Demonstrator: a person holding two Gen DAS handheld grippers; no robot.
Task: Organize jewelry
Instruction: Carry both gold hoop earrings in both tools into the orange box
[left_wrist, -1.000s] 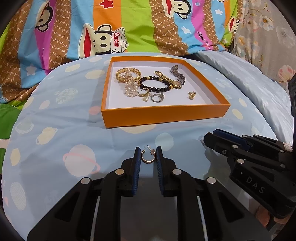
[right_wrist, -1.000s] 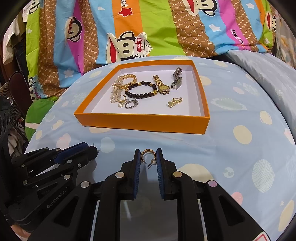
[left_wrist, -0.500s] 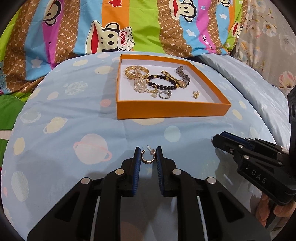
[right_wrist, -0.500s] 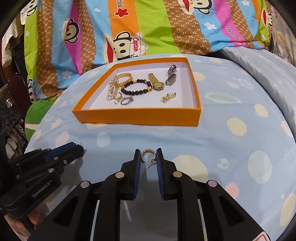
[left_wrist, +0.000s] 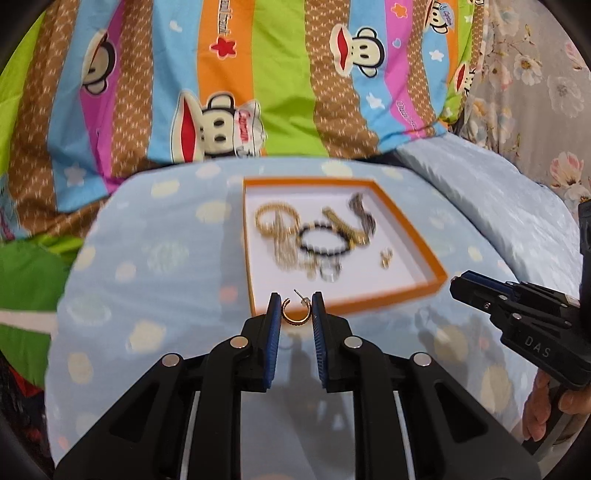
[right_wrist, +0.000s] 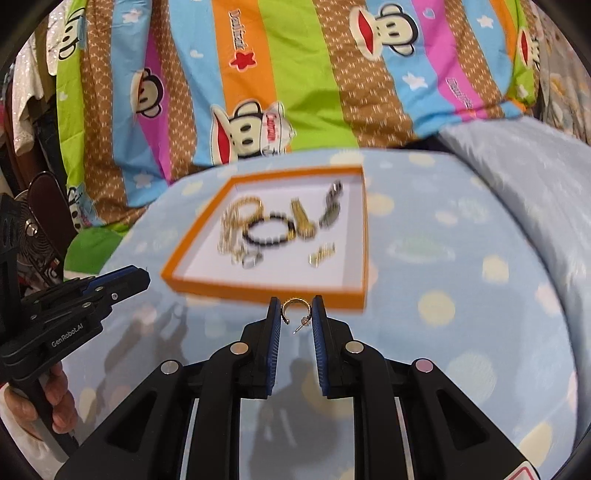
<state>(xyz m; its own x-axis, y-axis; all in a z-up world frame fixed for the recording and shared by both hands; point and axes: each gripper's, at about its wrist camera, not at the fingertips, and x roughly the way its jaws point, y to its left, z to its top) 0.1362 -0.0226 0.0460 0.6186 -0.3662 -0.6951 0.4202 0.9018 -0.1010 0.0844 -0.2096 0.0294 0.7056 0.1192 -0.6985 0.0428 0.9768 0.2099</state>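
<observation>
Both tongs are black plastic with blue ribbed pads and round silver screws; the left gripper (right_wrist: 142, 275) reads "GenRobot.AI", the right gripper (left_wrist: 456, 286) "DAS".

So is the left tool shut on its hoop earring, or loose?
Shut on it. The left tool pinches the gold hoop earring between both blue pads, post pointing up, above the orange tray.
</observation>
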